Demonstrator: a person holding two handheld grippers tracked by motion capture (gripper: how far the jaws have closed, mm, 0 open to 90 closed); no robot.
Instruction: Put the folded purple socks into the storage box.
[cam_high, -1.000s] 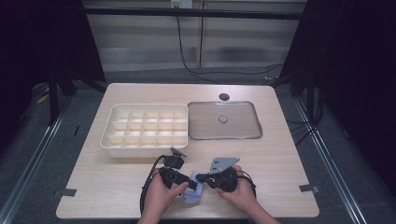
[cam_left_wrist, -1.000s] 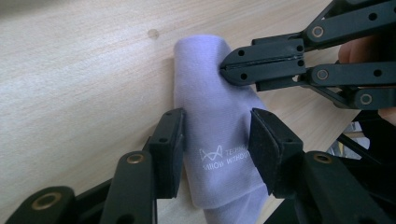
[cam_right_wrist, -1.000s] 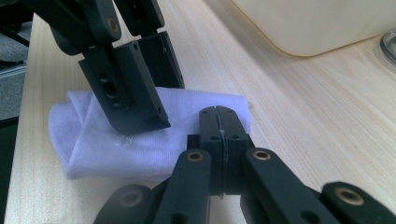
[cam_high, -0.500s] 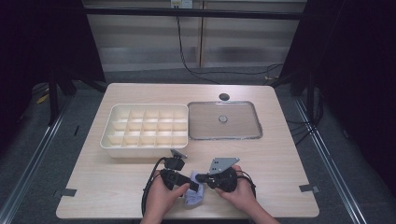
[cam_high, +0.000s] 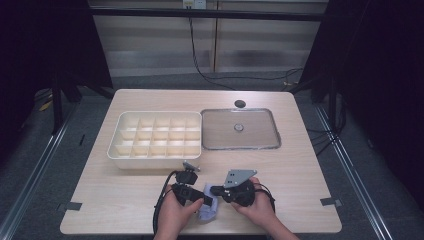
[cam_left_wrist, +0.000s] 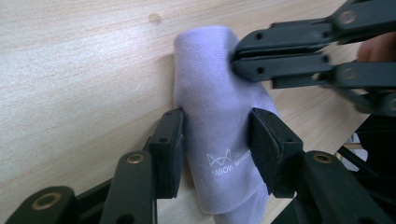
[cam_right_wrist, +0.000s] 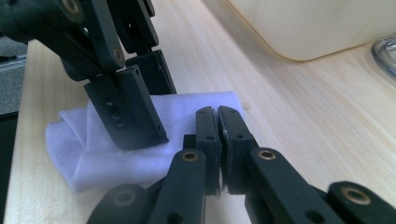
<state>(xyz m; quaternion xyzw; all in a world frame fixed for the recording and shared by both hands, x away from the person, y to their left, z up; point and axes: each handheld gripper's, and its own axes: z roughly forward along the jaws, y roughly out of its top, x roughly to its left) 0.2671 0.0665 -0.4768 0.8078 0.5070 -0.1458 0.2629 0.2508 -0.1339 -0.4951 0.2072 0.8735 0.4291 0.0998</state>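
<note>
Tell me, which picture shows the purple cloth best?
The left gripper view: the folded cloth looks big there, with white printed letters. The right gripper view shows it partly behind jaws. The high view shows a tiny bit between the hands.

Lilac cloth (cam_left_wrist: 219, 135), rolled, flat on table nr front edge.

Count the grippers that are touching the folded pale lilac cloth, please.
2. The left gripper has its jaws on both sides of the folded pale lilac cloth. The right gripper pinches the cloth's edge, jaws nearly closed.
</note>
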